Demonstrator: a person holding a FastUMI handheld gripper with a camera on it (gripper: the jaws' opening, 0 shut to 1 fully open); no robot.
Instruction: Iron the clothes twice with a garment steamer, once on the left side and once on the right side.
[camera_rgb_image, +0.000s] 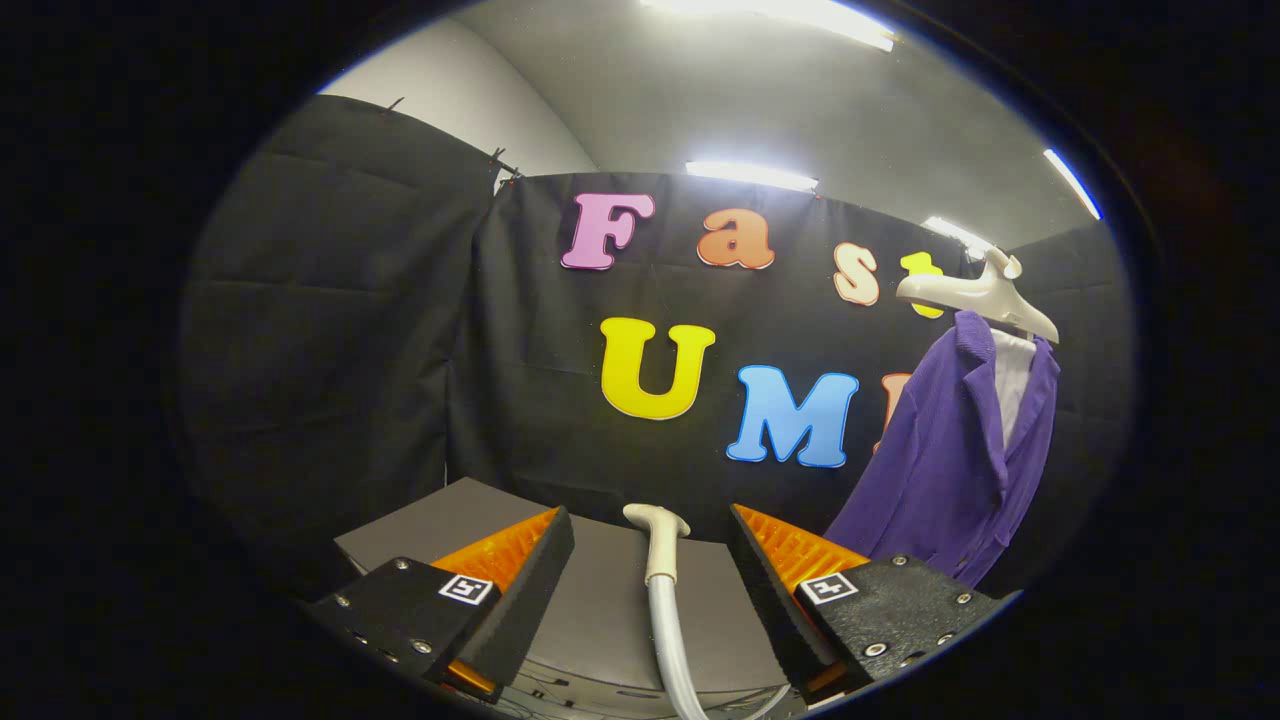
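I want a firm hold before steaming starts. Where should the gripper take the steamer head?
Probably the straight neck of the steamer head, just above its hose. It stands upright between the open fingers of the gripper, so advance straight and close from both sides.

This is a recording booth set up indoors, not a lived-in home: black cloth walls (330, 330) hang clipped along their top edge from nine o'clock round to three o'clock, with a plain grey ceiling (700, 90) and strip lights (750, 175) above at twelve o'clock. A bare grey table (600, 590) sits low at six o'clock. At three o'clock a purple jacket (940, 470) hangs on a pale hanger (980, 295) against the cloth, like a staged prop.
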